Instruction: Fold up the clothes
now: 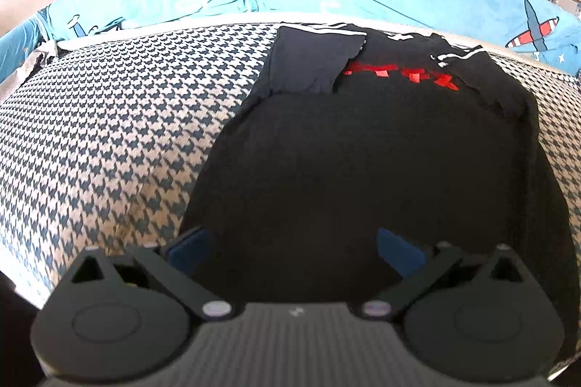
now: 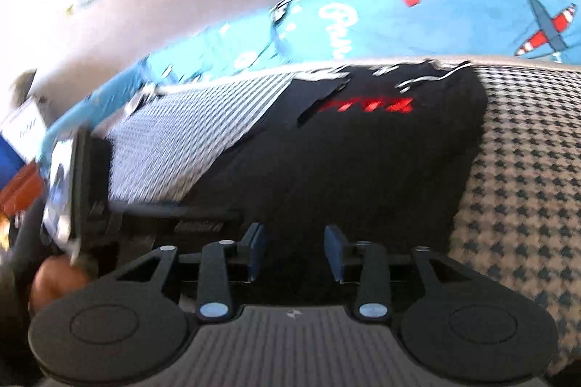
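A black shirt point(image 1: 363, 150) with red letters lies on the checked bed point(image 1: 109, 132), near its far edge. Both sleeves look turned in over the body, so the sides seem folded. I think the near hem could go up to the collar next. The left tongs point(image 1: 290, 245) are wide open over the near hem, holding nothing. The right tongs point(image 2: 296, 249) are narrower, also holding nothing, just above the hem.
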### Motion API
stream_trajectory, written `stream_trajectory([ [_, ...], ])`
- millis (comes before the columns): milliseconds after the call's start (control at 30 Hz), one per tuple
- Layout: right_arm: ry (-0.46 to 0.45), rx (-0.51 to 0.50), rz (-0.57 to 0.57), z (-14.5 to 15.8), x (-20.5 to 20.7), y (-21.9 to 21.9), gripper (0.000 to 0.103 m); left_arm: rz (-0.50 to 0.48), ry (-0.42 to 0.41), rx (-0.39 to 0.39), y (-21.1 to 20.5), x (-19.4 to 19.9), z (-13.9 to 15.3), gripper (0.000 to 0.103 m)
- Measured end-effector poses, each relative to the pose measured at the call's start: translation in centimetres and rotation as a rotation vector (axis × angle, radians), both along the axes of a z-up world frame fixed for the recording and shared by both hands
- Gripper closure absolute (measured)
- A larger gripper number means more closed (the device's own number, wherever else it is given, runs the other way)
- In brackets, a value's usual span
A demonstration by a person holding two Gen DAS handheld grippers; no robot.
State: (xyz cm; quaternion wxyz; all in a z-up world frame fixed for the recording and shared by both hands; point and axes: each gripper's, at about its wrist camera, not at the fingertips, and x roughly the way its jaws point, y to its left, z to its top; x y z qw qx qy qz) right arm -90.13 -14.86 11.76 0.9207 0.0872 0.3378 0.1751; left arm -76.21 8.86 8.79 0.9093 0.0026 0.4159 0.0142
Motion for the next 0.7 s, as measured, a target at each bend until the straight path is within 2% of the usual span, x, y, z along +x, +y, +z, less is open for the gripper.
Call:
stream_trajectory([
  [133, -0.028, -0.002, -0.116, 0.8, 3.2, -2.4, 0.065, -0.021, -0.012, 0.016, 0.2, 2.0, 0.7, 0.0],
  [300, -0.014, -0.008, -0.233, 0.5, 7.7, -5.1, 0.064, -0.054, -0.028, 0.069, 0.1, 4.4, 1.1, 0.0],
  [567, 0.03, 0.029, -0.383, -0.7, 13.4, -8.4, 0.063, -0.086, 0.0, 0.063, 0.1, 7.8, 0.8, 0.0],
  [700, 0.054, 0.078, -0.443, -1.4, 15.1, -10.0, 0.059, -0.098, 0.006, 0.048, 0.3, 9.0, 1.0, 0.0],
])
